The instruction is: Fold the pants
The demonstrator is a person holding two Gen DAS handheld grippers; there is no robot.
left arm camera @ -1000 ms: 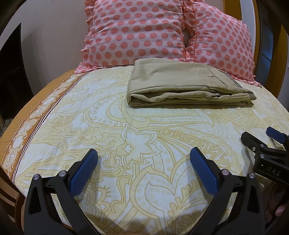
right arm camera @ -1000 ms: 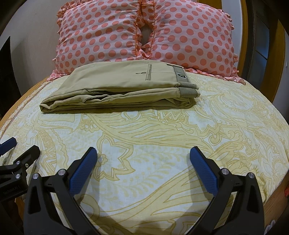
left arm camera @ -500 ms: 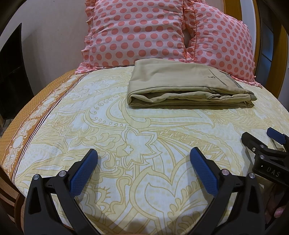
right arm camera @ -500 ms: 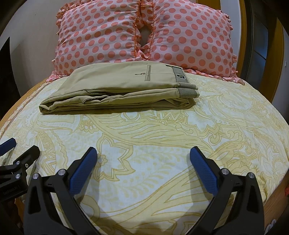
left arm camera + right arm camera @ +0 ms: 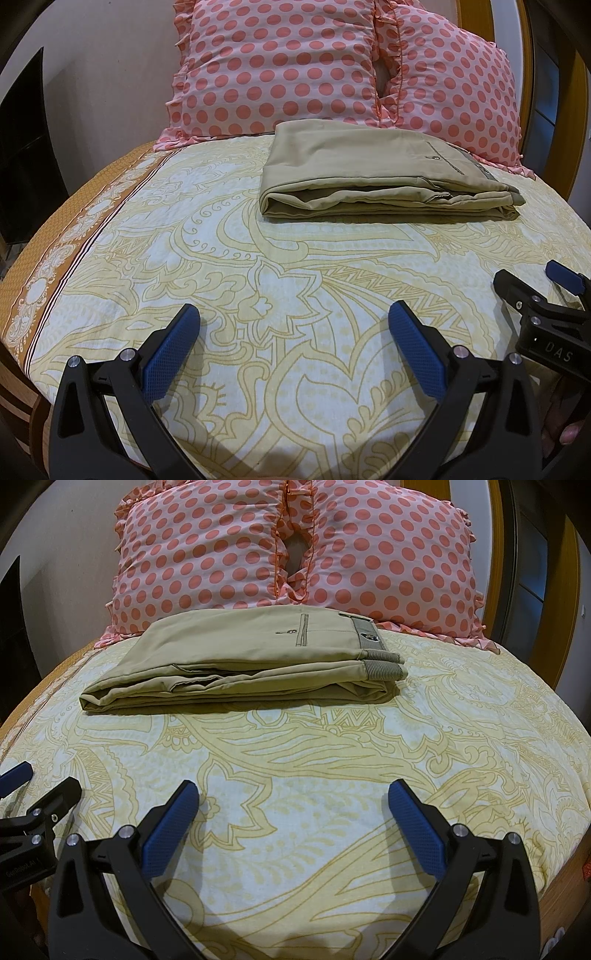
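The khaki pants (image 5: 384,177) lie folded into a flat stack on the bed, just in front of the pillows; they also show in the right wrist view (image 5: 251,664), waistband to the right. My left gripper (image 5: 293,325) is open and empty, low over the near part of the bed, well short of the pants. My right gripper (image 5: 293,805) is open and empty, beside the left one. Each gripper shows at the edge of the other's view: the right one (image 5: 532,284) and the left one (image 5: 40,786).
Two pink polka-dot pillows (image 5: 280,66) (image 5: 388,554) lean at the head of the bed. The yellow patterned sheet (image 5: 295,266) covers the bed. A wooden frame (image 5: 569,590) stands at the right. A dark object (image 5: 22,155) is at the left.
Both views have shifted very slightly; the pants and both open grippers keep their places.
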